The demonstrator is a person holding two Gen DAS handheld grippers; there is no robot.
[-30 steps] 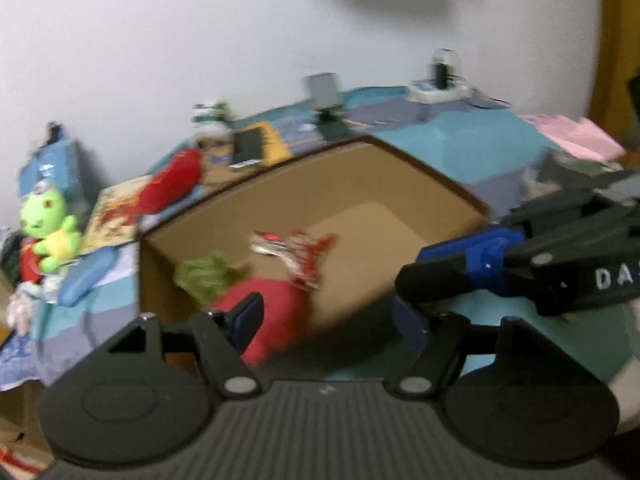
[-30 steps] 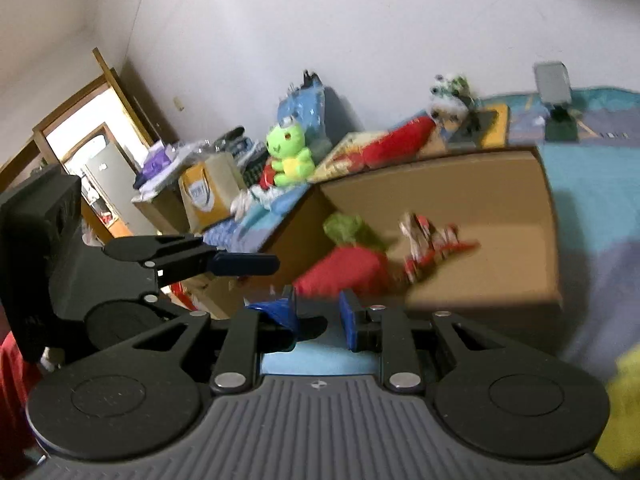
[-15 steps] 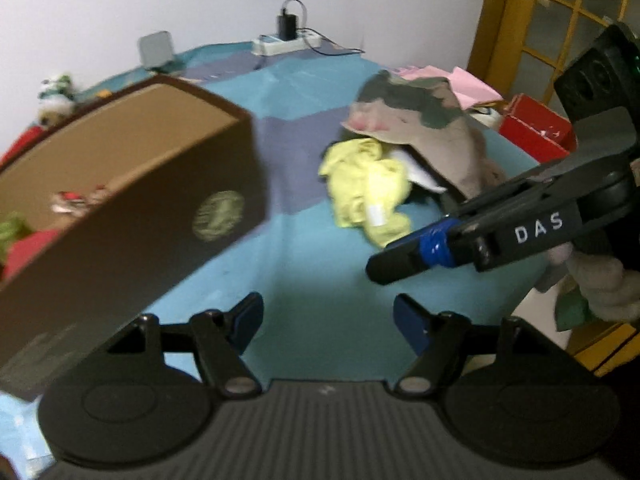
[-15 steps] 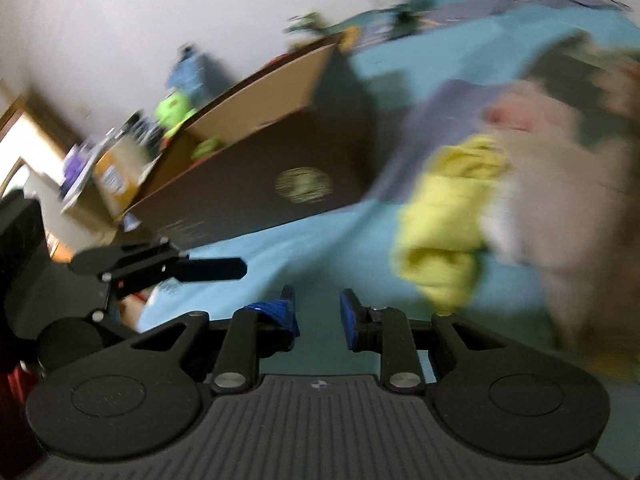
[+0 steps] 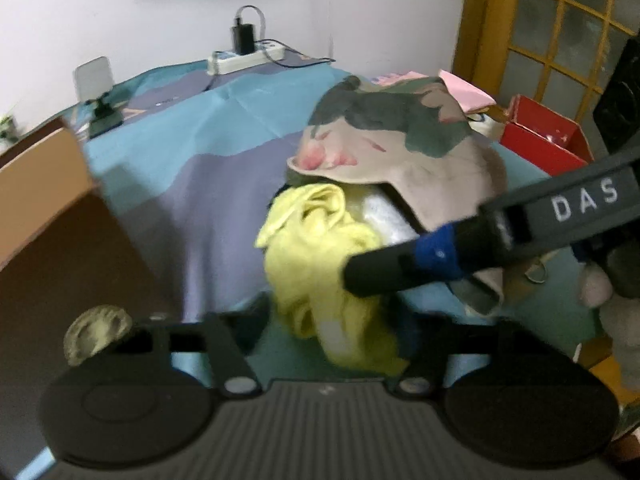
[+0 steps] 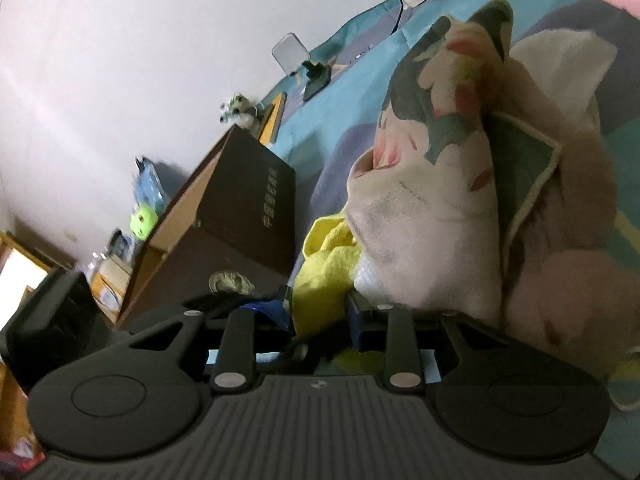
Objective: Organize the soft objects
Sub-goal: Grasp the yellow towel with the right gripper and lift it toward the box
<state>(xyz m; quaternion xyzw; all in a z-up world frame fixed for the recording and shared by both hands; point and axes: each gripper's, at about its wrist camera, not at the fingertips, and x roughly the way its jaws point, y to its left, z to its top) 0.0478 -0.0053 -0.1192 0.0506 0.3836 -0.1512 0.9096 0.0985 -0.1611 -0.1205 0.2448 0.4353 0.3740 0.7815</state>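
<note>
A crumpled yellow cloth (image 5: 320, 264) lies on the blue bedcover (image 5: 180, 140), partly under a floral grey-green cloth (image 5: 392, 152) heaped over pale plush things. My left gripper (image 5: 332, 320) has the yellow cloth bunched between its fingers, which are closing on it, and the cloth hides the fingertips. My right gripper (image 5: 360, 276) reaches in from the right, its tip on the same cloth. In the right wrist view, its jaws are opening and the yellow cloth (image 6: 324, 264) sits in the gap of the right gripper (image 6: 316, 316). The floral cloth (image 6: 432, 200) looms just right of it.
A cardboard box (image 5: 40, 184) stands on the bed at the left, close to the cloths. At the back are a power strip (image 5: 246, 56) and a phone stand (image 5: 96, 80). A red box (image 5: 544, 140) and a lattice door (image 5: 560, 20) lie beyond the bed's right edge.
Both grippers swung away from the box with the toys and came down to the cloth pile. The left jaws narrowed around the yellow cloth. The right jaws widened slightly.
</note>
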